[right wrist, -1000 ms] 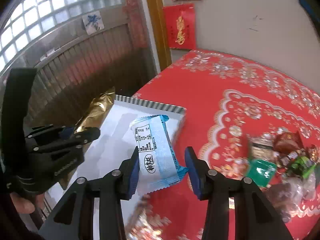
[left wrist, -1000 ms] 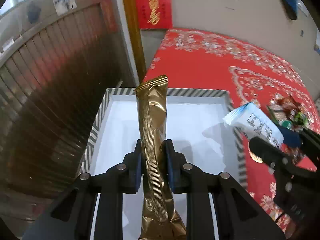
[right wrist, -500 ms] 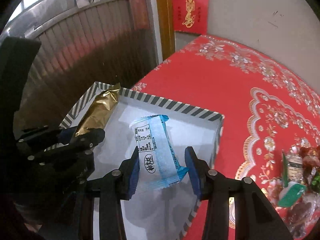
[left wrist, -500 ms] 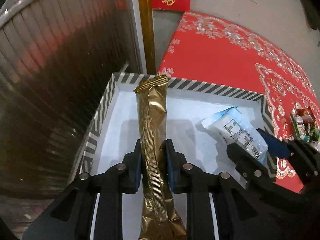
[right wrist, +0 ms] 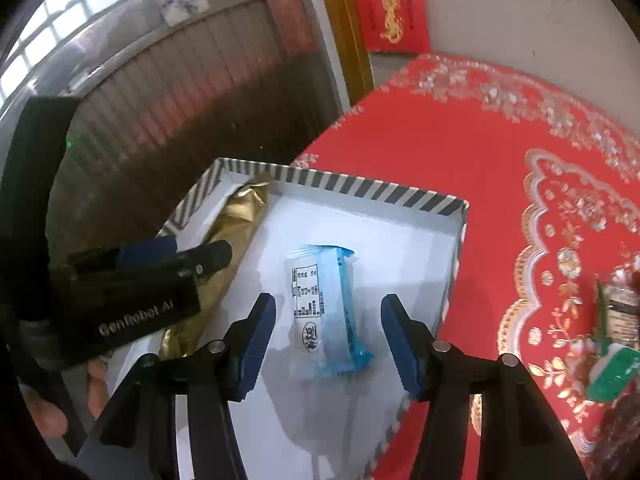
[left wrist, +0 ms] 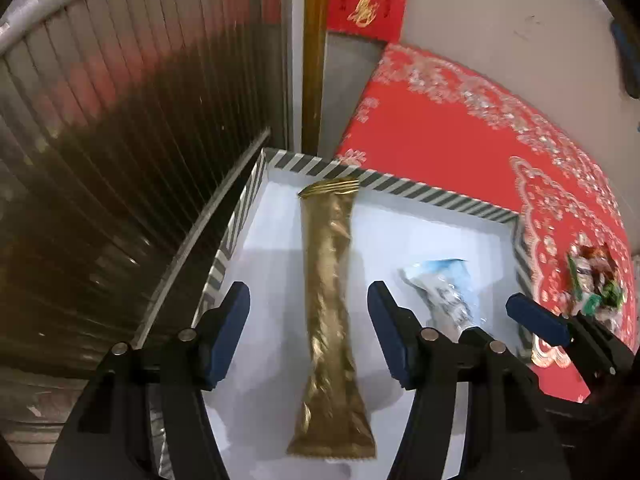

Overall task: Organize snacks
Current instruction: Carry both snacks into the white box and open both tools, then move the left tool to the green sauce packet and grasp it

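Above the striped box (left wrist: pixel 400 188), left gripper (left wrist: pixel 308 316) and right gripper (right wrist: pixel 328 332) both wide apart, empty-jawed.

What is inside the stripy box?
Inside the stripy box lie a long gold snack packet and a blue packet. The nearest part of its floor is hidden behind the grippers.

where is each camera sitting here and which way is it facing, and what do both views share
Left wrist: on the left gripper, looking forward and down into the striped box at the gold packet; its own open fingers show, with the right gripper alongside.
Right wrist: on the right gripper, looking down at the blue packet; its open fingers, the left gripper and fingers of a hand show.
Shared: box, both packets, red tablecloth, loose snack pile.
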